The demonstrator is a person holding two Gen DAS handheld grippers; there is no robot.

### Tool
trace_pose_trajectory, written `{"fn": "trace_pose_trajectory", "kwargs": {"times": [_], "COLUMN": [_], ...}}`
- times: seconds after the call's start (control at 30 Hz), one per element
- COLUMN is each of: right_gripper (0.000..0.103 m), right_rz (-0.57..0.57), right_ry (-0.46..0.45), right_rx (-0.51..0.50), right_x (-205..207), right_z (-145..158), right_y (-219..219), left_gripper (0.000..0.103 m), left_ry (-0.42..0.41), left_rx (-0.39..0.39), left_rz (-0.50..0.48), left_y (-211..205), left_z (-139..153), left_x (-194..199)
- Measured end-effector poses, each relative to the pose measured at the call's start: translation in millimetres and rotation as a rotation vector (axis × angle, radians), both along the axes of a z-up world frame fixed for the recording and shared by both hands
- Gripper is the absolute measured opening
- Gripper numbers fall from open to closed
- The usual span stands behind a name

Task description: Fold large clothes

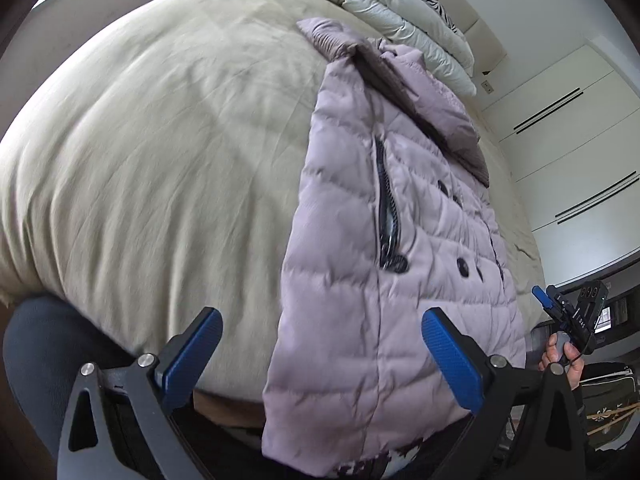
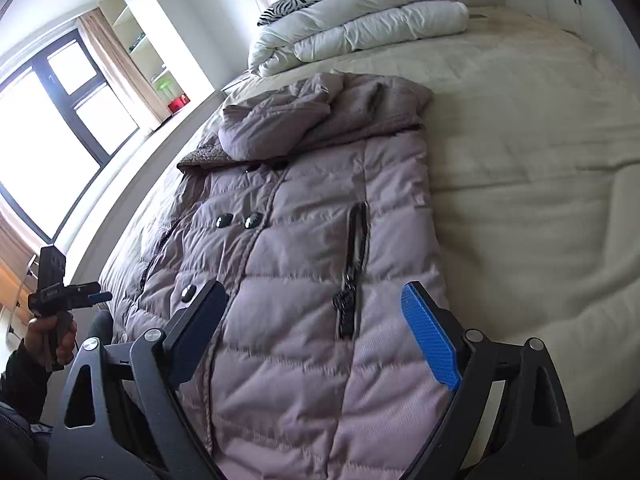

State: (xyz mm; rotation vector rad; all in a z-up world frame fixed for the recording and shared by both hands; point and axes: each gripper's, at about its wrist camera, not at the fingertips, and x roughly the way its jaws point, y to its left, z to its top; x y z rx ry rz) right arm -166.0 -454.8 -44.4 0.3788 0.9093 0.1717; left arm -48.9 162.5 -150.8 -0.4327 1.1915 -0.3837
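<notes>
No text, label or number is legible anywhere here.

Bright daylight from the window (image 2: 48,152) at far left, blown out to white glare. Soft shadows along the coat (image 2: 304,264) folds. Heavy fisheye bending, dark corners. Motion smear across the bed sheet (image 1: 152,152); near gripper fingers (image 1: 452,356) sharp.
</notes>
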Motion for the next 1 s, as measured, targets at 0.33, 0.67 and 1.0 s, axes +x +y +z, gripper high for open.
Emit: {"fn": "trace_pose_trajectory", "kwargs": {"times": [0.33,0.67,1.0], "right_gripper": [0.09,0.09,0.09], "right_rz": [-0.08,-0.104,-0.054], "right_ry": [0.123,0.306,0.438], "right_rx": [0.12,0.149,0.15], "right_x": [-62,-77,-71], "right_z": [-29,-58,-75], "right_y": [-41,-53,-50], "left_gripper": [0.1,0.076,0.059], "left_ry": [0.193,0.231,0.224], "left_rx": [-0.11,-0.211,-0.225], "left_rz": [-0.048,-0.114,-0.154], "left_y": [-12,-19,-18], "left_z": [-57,-66,-58], "left_x": [-24,-26,-36]}}
